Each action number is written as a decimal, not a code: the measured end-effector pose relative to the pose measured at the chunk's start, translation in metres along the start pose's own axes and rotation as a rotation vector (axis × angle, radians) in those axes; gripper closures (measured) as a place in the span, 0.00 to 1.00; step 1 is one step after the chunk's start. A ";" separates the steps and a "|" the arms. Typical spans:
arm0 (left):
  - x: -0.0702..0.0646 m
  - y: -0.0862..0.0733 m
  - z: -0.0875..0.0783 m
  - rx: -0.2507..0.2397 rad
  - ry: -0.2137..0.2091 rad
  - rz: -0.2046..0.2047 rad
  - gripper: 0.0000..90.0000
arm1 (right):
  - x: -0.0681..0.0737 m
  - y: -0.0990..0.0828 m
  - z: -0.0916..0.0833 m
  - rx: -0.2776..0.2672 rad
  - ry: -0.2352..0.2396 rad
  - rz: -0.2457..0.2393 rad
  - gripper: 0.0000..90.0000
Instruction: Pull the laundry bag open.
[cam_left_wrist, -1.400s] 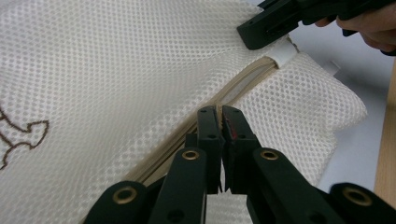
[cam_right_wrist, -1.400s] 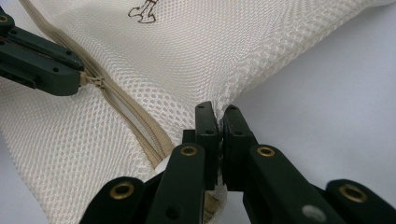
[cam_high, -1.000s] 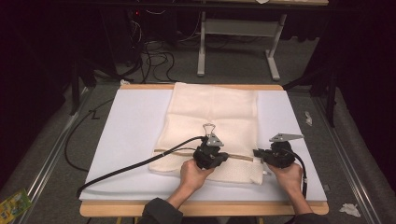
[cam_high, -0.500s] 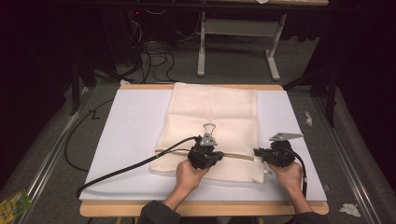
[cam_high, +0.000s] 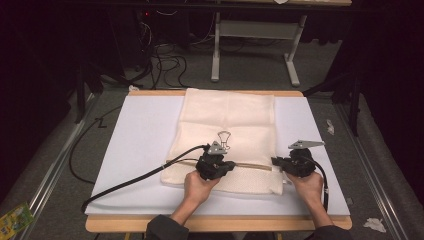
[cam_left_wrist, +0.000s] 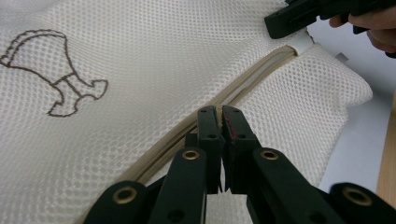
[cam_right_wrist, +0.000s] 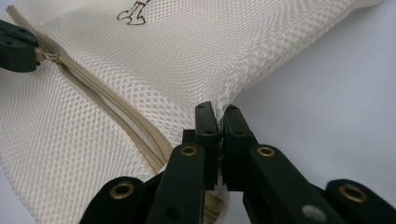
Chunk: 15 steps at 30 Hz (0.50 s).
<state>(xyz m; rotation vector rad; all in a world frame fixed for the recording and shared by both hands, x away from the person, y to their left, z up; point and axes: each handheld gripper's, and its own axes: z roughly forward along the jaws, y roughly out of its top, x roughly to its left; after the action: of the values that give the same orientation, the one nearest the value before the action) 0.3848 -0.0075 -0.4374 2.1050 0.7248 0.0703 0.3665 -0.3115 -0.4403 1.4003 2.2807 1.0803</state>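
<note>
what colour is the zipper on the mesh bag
Beige-tan zipper on the cream mesh bag, clearest in the left gripper view.

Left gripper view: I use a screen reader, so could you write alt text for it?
A shut black claw rests on the beige zipper of a cream mesh bag with a brown outline drawing. The other claw grips the bag's far end.

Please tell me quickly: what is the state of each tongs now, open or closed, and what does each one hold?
Left tongs: closed on the zipper pull of the mesh bag.
Right tongs: closed on the bag's edge at the zipper's end.
</note>
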 end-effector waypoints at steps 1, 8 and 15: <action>0.000 0.000 0.000 0.000 0.000 0.000 0.97 | 0.000 0.000 0.000 0.001 0.002 0.005 0.98; 0.002 -0.002 -0.004 -0.003 0.005 -0.003 0.97 | 0.000 0.000 0.002 0.004 -0.008 0.004 0.98; 0.008 -0.003 -0.010 -0.012 0.010 -0.009 0.97 | 0.000 0.000 0.002 0.009 -0.012 0.006 0.98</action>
<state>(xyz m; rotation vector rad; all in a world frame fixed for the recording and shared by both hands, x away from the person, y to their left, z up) 0.3864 0.0052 -0.4356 2.0912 0.7378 0.0799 0.3676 -0.3108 -0.4416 1.4138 2.2768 1.0619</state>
